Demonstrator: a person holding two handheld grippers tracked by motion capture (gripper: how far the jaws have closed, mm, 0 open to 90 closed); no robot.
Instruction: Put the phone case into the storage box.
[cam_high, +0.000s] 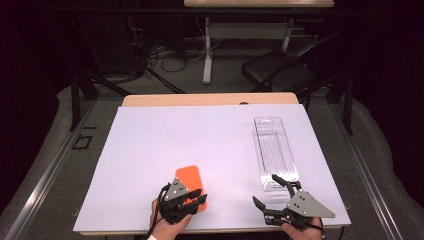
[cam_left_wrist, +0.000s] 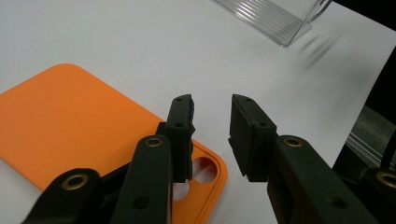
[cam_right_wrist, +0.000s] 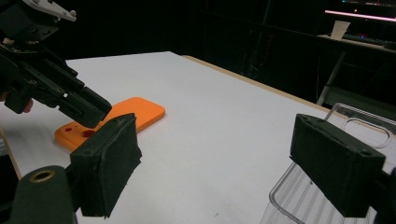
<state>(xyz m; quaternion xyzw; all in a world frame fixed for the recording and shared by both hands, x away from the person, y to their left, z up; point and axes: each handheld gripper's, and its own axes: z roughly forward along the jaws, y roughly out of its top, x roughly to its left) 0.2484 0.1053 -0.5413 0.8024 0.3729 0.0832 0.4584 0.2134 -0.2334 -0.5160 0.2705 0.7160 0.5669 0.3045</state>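
Orange phone case (cam_high: 190, 183), near end hidden under left gripper (cam_high: 192, 199)

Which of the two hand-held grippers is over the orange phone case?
The left hand-held gripper: its jaws sit over the orange phone case. The right hand-held gripper is at the clear plastic tray instead.

A dim lab or recording studio, not a home. A counter (cam_high: 150, 150) covered by a plain white sheet stands on grey carpet, ringed by black metal framing (cam_high: 77, 100) (the kind that carries cameras). Behind it, loose cables (cam_high: 170, 60) lie tangled on the floor beside a height-adjustable desk (cam_high: 207, 50) with a white leg, and a black folding chair (cam_high: 277, 70) stands nearby. In the right tool's view, a dark desk further off carries a paper cup (cam_right_wrist: 340, 29) under a glowing screen edge (cam_right_wrist: 364, 14).
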